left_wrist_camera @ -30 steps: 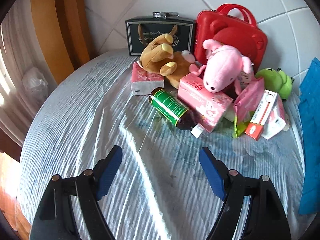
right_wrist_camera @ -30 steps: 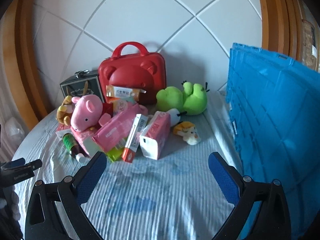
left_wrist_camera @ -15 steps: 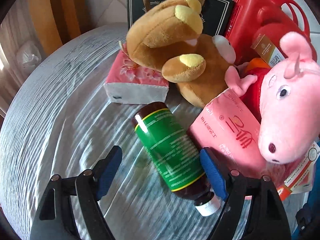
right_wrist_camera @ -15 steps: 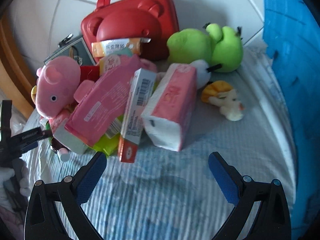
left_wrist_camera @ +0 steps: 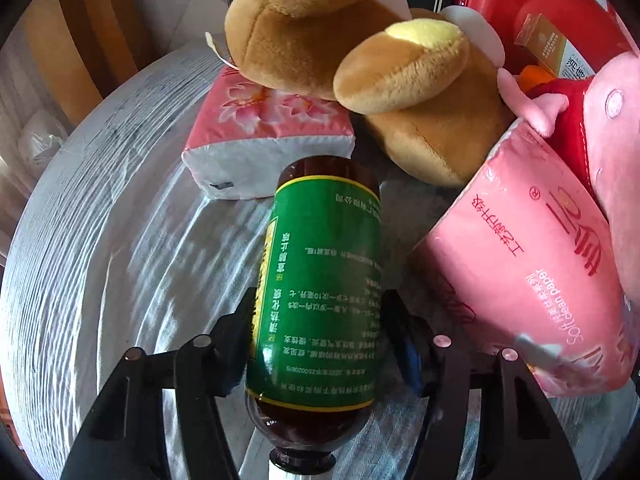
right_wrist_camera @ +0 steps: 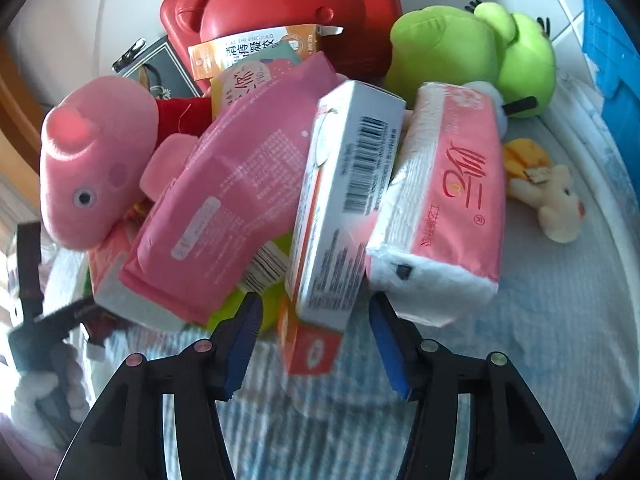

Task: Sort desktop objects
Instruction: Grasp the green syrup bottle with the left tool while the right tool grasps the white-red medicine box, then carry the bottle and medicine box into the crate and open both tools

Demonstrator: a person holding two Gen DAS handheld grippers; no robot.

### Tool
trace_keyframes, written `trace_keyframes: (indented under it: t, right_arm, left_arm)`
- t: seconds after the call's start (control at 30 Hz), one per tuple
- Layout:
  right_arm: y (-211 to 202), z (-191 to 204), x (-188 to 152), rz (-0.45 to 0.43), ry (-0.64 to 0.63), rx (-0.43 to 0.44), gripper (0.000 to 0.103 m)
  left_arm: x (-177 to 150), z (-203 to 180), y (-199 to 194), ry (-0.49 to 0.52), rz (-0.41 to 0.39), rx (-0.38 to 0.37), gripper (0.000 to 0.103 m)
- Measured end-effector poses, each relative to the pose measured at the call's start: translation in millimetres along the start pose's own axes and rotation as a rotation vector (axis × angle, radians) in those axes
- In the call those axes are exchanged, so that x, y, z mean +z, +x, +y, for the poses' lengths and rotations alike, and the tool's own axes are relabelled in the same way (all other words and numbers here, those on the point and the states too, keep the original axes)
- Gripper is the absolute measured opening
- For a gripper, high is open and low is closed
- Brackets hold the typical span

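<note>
A brown bottle with a green label (left_wrist_camera: pixel 320 292) lies on the striped cloth, cap toward me. My left gripper (left_wrist_camera: pixel 318 340) has its fingers pressed on both sides of the bottle. In the right wrist view, my right gripper (right_wrist_camera: pixel 316 332) stands part closed around the lower end of a white and orange medicine box (right_wrist_camera: pixel 344 204), with gaps on both sides. The box leans between a pink wipes pack (right_wrist_camera: pixel 232 208) and a pink tissue pack (right_wrist_camera: pixel 448 208). The left gripper (right_wrist_camera: pixel 48 320) also shows at the left edge of this view.
A brown plush (left_wrist_camera: pixel 360 52), a pink pig plush (right_wrist_camera: pixel 92 168), a tissue pack (left_wrist_camera: pixel 268 136), a second pink tissue pack (left_wrist_camera: pixel 532 264), a red case (right_wrist_camera: pixel 280 12), a green frog plush (right_wrist_camera: pixel 480 44) and a small yellow plush (right_wrist_camera: pixel 548 196) crowd the table. A blue crate (right_wrist_camera: pixel 612 40) stands at right.
Both grippers have moved forward into the pile. The left one closed onto the bottle. The right one narrowed around the medicine box.
</note>
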State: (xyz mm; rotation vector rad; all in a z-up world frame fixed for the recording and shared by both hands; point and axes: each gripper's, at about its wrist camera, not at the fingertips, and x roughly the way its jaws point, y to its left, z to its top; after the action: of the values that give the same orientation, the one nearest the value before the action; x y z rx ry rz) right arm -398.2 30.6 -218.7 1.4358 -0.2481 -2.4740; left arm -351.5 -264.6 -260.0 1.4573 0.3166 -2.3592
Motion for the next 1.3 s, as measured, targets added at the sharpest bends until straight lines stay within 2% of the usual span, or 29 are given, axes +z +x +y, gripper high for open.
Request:
trace_keyframes:
  t: [0.07,0.1,0.13,0.23,0.3,0.4,0.5,0.73,0.93,1.1,1.3]
  right_arm:
    - [3.7,3.6,3.0,0.000,-0.011,0.004,0.055]
    - [5.1,5.9,4.3,0.002,-0.020,0.007,0.049]
    - [5.6,8.3,5.4,0.000,-0.031,0.009,0.037]
    - [1.8,13.9,6.1,-0.006,-0.056,0.013,0.023]
    - [-4.1,16.2,3.2,-0.005,-0.071,0.019,0.023]
    - [-15.1,19.3,-4.6,0.006,-0.105,0.036,0.023]
    - [-29.6,21.1,-13.1,0.001,-0.131,0.029,0.023]
    - [-82.3,26.2,-23.3,-0.063,-0.186,-0.010,0.023]
    - [-151.6,42.9,-52.4,-0.180,-0.246,-0.049,0.023]
    - [-224.5,53.0,-77.3,-0.326,-0.277,-0.080,0.023]
    - [-298.4,45.9,-99.6,-0.479,-0.261,-0.105,0.023]
  left_arm:
    - [-1.9,0.7,-0.4,-0.008,-0.009,-0.006,0.061]
    - [-3.9,-0.8,-0.5,0.001,-0.017,-0.001,0.061]
    - [-4.3,-0.3,-0.1,0.008,-0.021,-0.002,0.061]
    - [-3.5,-0.1,-0.8,0.041,0.003,-0.021,0.061]
    - [-6.7,5.0,-3.1,0.032,0.007,-0.024,0.052]
    - [-17.6,10.8,-8.5,0.026,-0.002,0.001,0.051]
    - [-31.3,15.2,-20.3,0.013,0.000,-0.011,0.051]
    - [-68.7,19.9,-93.7,0.061,-0.102,-0.027,0.051]
    - [-95.6,15.3,-176.5,0.114,-0.243,-0.078,0.051]
    - [-115.0,5.1,-242.3,0.159,-0.377,-0.136,0.051]
    - [-142.7,-23.9,-310.3,0.228,-0.501,-0.214,0.051]
